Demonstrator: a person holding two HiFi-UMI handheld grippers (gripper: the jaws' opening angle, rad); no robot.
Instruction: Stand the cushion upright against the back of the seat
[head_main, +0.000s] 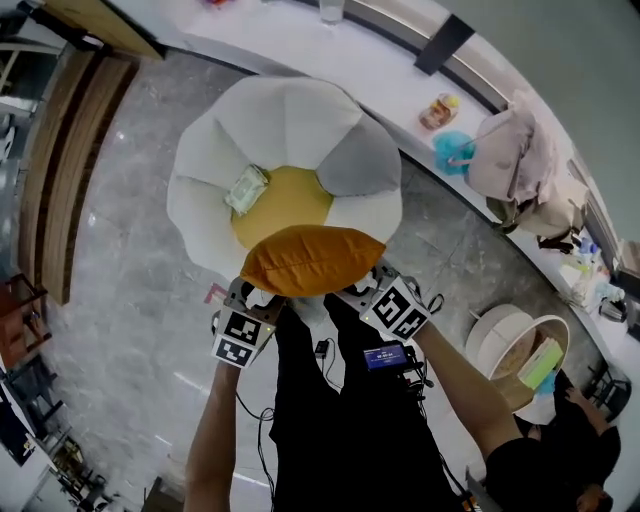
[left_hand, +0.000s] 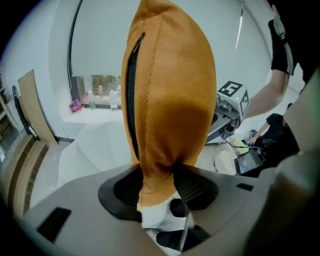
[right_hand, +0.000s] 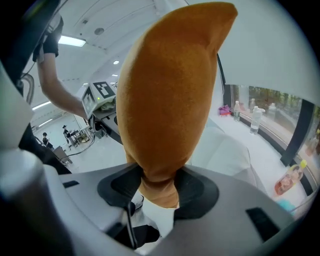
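Observation:
An orange cushion (head_main: 312, 258) hangs between my two grippers, over the near edge of a flower-shaped white seat (head_main: 205, 215) with a yellow middle (head_main: 285, 200). My left gripper (head_main: 247, 298) is shut on the cushion's left corner, and my right gripper (head_main: 372, 288) is shut on its right corner. In the left gripper view the cushion (left_hand: 170, 95) rises from the closed jaws (left_hand: 157, 177) with its black zip (left_hand: 132, 100) showing. In the right gripper view the cushion (right_hand: 165, 100) stands up out of the pinching jaws (right_hand: 159, 182). The seat's back petals (head_main: 290, 115) lie beyond the cushion.
A pale green packet (head_main: 246, 188) lies on the seat's yellow middle, beside a grey petal (head_main: 360, 165). A white counter (head_main: 400, 80) with a bag (head_main: 515, 150) and small items curves along the far side. A round white stool (head_main: 500, 340) stands at the right. Wooden panels (head_main: 60, 150) line the left.

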